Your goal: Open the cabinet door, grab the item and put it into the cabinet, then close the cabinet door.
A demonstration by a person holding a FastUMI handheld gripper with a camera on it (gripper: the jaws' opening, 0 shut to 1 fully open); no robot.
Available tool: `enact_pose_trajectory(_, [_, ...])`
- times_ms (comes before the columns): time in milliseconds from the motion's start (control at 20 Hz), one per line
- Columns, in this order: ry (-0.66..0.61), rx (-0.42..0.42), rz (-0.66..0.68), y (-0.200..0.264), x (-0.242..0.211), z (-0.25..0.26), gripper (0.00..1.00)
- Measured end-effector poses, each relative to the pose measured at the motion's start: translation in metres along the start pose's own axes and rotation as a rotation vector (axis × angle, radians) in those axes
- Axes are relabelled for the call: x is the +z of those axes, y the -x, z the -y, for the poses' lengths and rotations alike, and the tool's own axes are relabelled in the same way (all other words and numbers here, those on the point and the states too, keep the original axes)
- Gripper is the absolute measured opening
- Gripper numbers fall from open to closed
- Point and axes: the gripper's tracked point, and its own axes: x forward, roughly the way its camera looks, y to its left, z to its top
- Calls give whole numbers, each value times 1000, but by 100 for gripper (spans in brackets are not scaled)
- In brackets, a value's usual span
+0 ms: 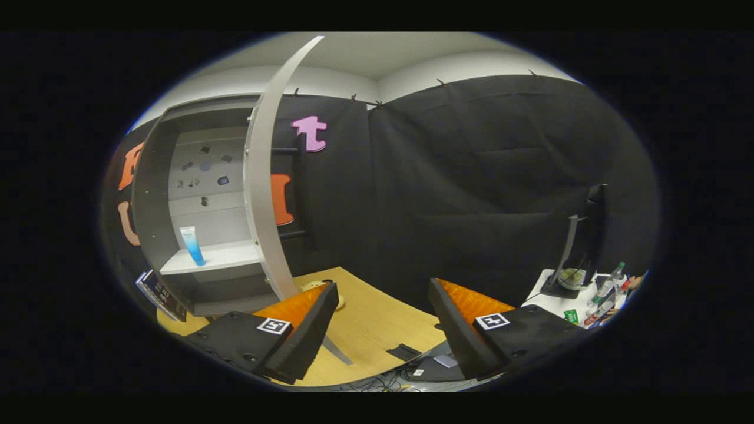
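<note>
Fingers [318,330] stand spread wide with nothing between them, so my gripper [383,330] is released and empty over the wooden table [365,318]. Beyond my left finger the cabinet [154,194] stands open, its door [262,171] swung out edge-on toward me, just ahead of that finger's tip. On the shelf [227,256] inside stands the item, a blue-and-white tube [192,245], upright and near the shelf's front. Judging from that, the placing looks done and the step in hand is closing up. My next move calls for getting to the far side of the door's free edge and pushing it round toward the cabinet front, keeping the push low and steady so the panel swings shut without bouncing back or jarring the tube.
</note>
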Motion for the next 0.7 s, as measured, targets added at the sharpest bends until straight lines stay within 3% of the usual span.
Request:
enact_pose_trajectory(150, [-6,27,14,-10,4,-8,98])
enact_pose_trajectory(700, [1,-44,28,-3,1,-17,95])
